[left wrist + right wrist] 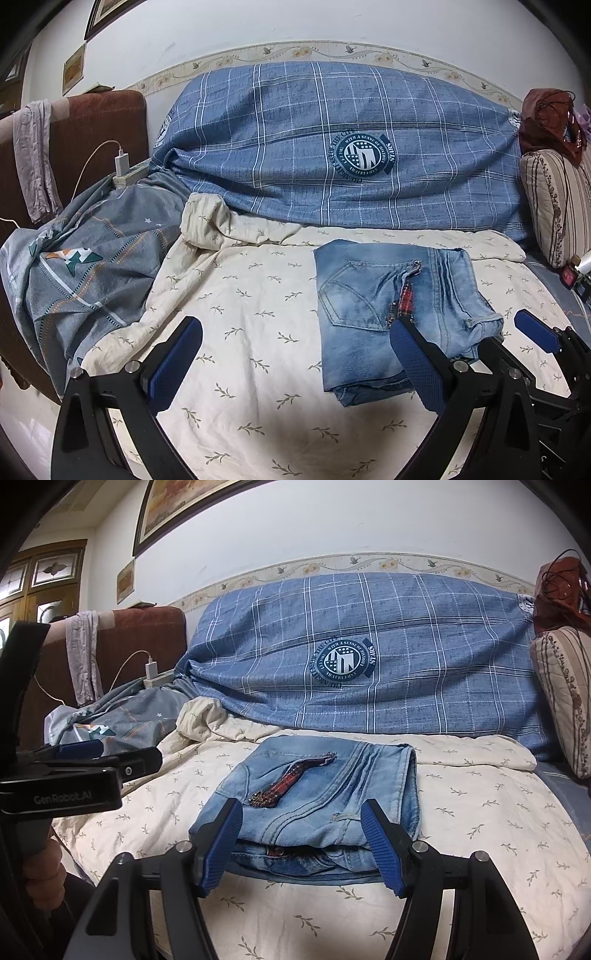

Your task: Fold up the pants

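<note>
The pants are faded, soft denim cloth. The bedsheet is matt, crumpled cotton-like cloth. Ribbed blue pads look rubbery, on matt black plastic arms with metal bolts.

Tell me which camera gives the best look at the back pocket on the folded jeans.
The left wrist view. There the back pocket lies face-up on the folded jeans, its whole stitched outline clear. The right wrist view shows the jeans at a shallower angle, and the pocket cannot be made out there.
</note>
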`<state>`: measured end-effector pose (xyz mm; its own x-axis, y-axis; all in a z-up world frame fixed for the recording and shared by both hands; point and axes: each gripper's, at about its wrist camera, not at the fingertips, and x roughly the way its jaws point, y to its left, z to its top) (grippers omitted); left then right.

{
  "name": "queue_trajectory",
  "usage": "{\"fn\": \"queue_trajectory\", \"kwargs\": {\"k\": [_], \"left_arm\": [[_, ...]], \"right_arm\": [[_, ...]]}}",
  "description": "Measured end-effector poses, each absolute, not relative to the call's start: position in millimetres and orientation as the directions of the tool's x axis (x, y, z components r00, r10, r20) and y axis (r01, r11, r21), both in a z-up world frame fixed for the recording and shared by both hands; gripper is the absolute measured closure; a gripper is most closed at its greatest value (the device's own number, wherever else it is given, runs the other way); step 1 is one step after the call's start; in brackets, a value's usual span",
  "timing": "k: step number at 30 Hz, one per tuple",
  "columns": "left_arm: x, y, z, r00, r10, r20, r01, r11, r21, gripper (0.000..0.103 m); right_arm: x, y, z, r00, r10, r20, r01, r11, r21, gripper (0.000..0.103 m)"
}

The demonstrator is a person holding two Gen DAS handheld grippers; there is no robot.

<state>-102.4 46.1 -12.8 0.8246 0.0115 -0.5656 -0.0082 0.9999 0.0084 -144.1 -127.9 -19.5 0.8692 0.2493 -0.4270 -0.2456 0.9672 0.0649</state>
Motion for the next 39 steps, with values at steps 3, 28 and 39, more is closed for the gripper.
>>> {"fn": "queue_trajectory", "kwargs": {"k": [3,28,39], "left_arm": [[-100.3,49.4,-15.5,0.823,0.01,-0.568,-0.012,1.0,0.0,0.002],[-78.9,62.0,-41.2,0.797,0.022,-0.604,-0.037,0.999,-0.013,0.002],[-77.3,62.1,-40.6,0.794,-0.008,-0.608,-0.018,0.999,-0.036,0.002]], "right_arm": [[-142.6,-126.5,-20.7,0.867,0.248,-0.432,-0.245,0.967,0.064,0.033],[-133.7,-116.6,-30.5,0.845,0.24,-0.478,-0.239,0.969,0.066,0.033],[-128.7,-123.2,-28.1,0.847,0.247,-0.472,-0.224,0.969,0.105,0.033]]}}
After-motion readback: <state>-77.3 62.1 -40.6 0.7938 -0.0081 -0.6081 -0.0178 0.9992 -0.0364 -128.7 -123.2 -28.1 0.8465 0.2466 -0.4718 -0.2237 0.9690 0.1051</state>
